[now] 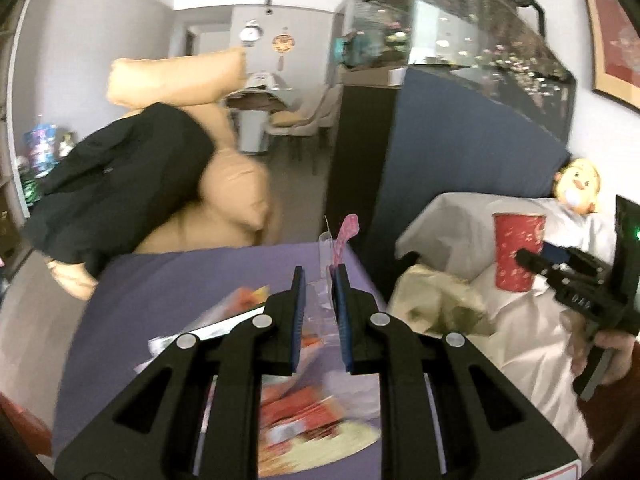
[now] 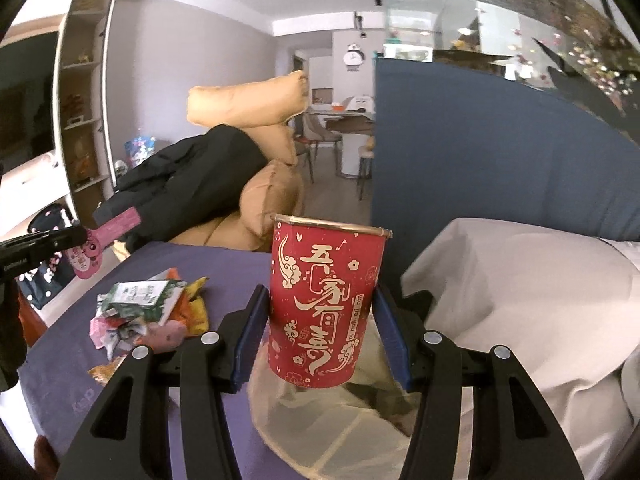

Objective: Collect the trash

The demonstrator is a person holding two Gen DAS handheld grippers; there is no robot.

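At the far left, a pink wrapper [image 2: 116,226] with a clear plastic part is pinched between the nearly closed jaws of the left gripper [image 1: 320,280] and is held clear of the table [image 1: 160,280]. Below and beside it, a pile of wrappers [image 2: 148,312] is left lying on the purple table: green-and-white, pink and orange pieces, none yet picked up. More orange packets [image 1: 304,404] are seen, blurred, under the left gripper.

Toward the middle, a red cup [image 2: 324,304] is clamped upright between the widely spread pads of the right gripper [image 2: 320,320] and is held in the air above the open mouth of a translucent bag [image 2: 320,440].

To the right, the bag is set just beside the table edge, against a white cover [image 2: 520,300]. Some crumpled material is visible inside it; what it is cannot be told.

Progress is judged as partial. Two items are in hand and not yet released into the bag. The table pile remains to be collected.
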